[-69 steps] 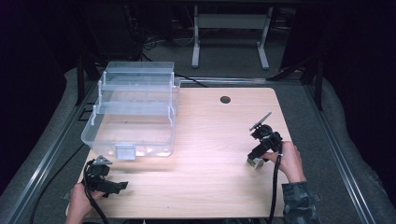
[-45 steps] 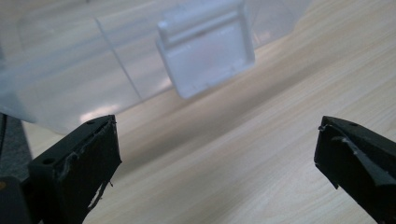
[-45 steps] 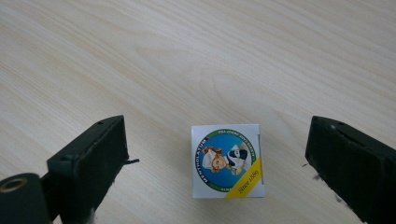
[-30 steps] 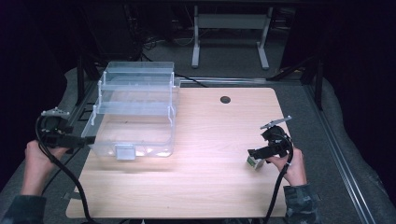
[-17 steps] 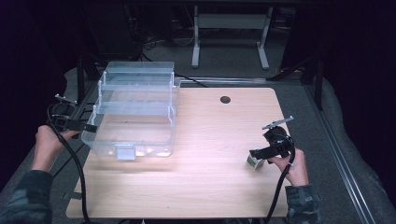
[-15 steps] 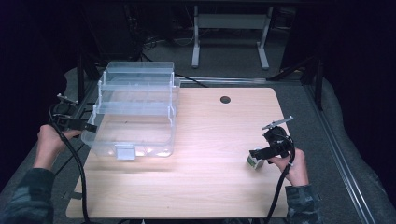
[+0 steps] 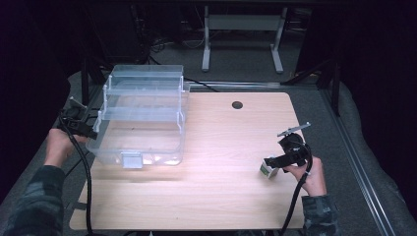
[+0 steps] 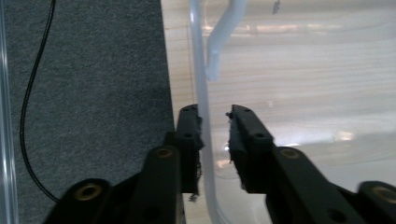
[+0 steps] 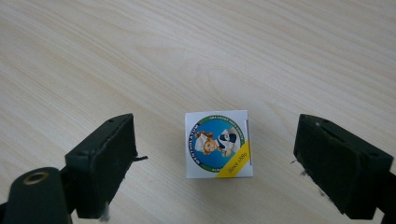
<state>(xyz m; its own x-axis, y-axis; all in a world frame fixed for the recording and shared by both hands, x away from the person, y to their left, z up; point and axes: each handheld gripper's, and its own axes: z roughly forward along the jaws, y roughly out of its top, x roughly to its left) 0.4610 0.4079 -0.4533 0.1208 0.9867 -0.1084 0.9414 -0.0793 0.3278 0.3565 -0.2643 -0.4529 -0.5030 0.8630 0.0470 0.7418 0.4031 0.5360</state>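
At the left edge of the light wooden table [image 7: 221, 196], the left gripper [image 8: 215, 135] had just been closing, its black jaws clamped on the thin wall of the clear plastic tiered storage box [image 7: 142, 118], one jaw outside and one inside. Near the table's right side, the right gripper [image 9: 215, 168] stood with jaws wide apart around a small white carton with a round blue-and-green label [image 9: 218, 143], touching neither side of it.

Bin [image 7: 142, 118] left, box [image 7: 268, 169] right
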